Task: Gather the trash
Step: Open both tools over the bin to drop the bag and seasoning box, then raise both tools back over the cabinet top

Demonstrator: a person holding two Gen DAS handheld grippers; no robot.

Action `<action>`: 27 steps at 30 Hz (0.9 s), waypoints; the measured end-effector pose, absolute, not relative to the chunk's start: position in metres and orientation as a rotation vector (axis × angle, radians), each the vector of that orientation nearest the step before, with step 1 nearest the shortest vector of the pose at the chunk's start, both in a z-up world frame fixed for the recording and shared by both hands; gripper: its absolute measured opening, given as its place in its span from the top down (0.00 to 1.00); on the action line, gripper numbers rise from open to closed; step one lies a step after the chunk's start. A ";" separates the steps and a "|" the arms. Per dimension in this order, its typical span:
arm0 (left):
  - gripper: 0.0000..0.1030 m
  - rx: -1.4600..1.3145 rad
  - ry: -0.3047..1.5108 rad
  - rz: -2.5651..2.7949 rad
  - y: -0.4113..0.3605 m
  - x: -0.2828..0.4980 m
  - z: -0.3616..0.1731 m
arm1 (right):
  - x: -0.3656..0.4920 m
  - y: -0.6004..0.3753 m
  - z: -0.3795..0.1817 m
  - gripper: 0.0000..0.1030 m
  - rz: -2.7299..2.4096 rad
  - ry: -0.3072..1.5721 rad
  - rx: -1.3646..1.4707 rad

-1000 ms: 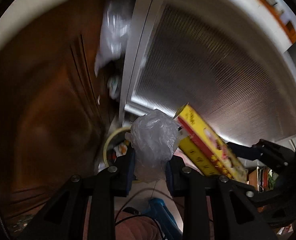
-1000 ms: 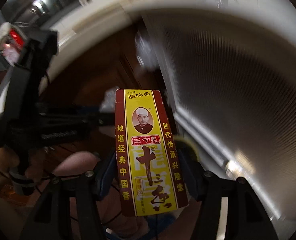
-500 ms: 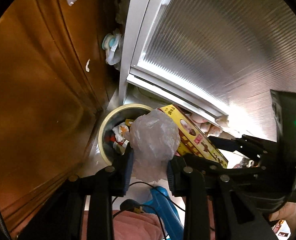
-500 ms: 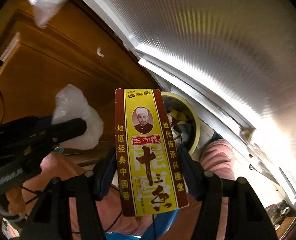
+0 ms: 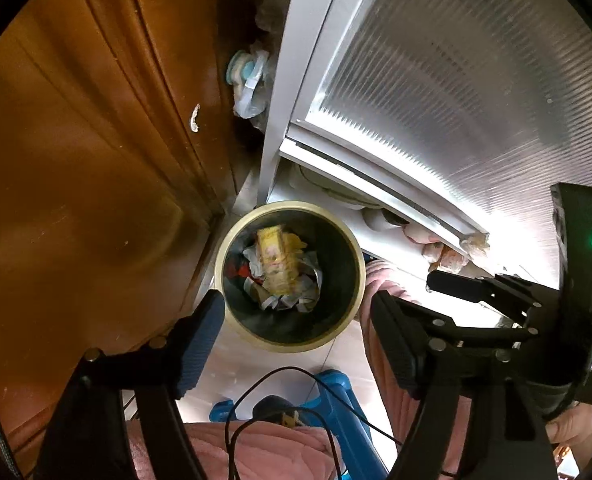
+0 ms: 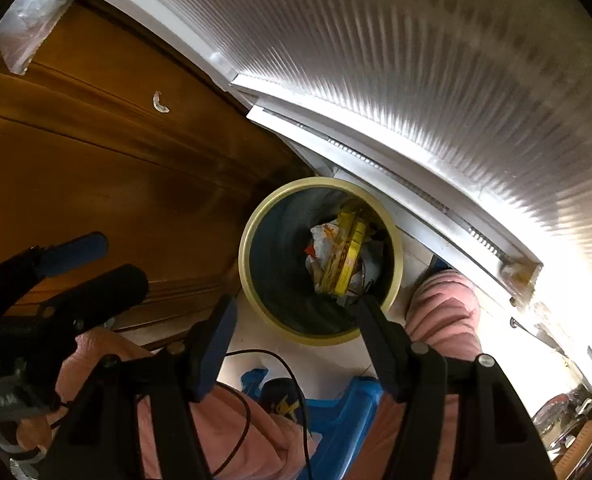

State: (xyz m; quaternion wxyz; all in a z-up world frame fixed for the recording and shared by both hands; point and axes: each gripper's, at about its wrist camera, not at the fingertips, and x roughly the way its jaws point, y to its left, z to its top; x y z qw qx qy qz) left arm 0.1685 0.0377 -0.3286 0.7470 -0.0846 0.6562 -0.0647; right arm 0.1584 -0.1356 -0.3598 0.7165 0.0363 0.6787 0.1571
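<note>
A round bin with a cream rim (image 5: 287, 345) stands on the floor below both grippers; it also shows in the right wrist view (image 6: 251, 216). The yellow seasoning box (image 5: 273, 264) lies inside it on crumpled wrappers, and shows edge-on in the right wrist view (image 6: 350, 258). My left gripper (image 5: 296, 320) is open and empty above the bin's near rim. My right gripper (image 6: 293, 322) is open and empty above the bin too. The right gripper (image 5: 456, 284) appears at the right of the left wrist view, the left gripper (image 6: 87, 264) at the left of the right wrist view. The clear plastic bag is not visible.
A brown wooden cabinet (image 5: 75, 160) stands left of the bin. A ribbed translucent sliding door in a white frame (image 5: 456, 100) rises behind it. A blue stool (image 6: 336, 420) and the person's pink-clad legs (image 6: 444, 304) lie below the grippers. Bagged items (image 5: 247, 84) sit in the gap by the cabinet.
Both grippers have opened. The plastic bag has left the left gripper and the yellow box has left the right one; the box now lies in the bin.
</note>
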 end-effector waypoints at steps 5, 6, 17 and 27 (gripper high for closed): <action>0.28 -0.173 1.393 -0.152 0.037 0.159 -0.308 | 0.150 -0.140 -0.341 0.39 0.350 1.450 0.079; 0.28 -0.172 1.382 -0.155 0.036 0.156 -0.302 | 0.146 -0.140 -0.333 0.39 0.354 1.433 0.078; 0.25 -0.232 1.193 -0.177 0.047 0.122 -0.198 | 0.094 -0.136 -0.221 0.39 0.453 1.220 -0.018; 0.25 -0.141 0.958 -0.167 0.051 0.108 -0.073 | 0.071 -0.139 -0.098 0.39 0.512 0.968 -0.075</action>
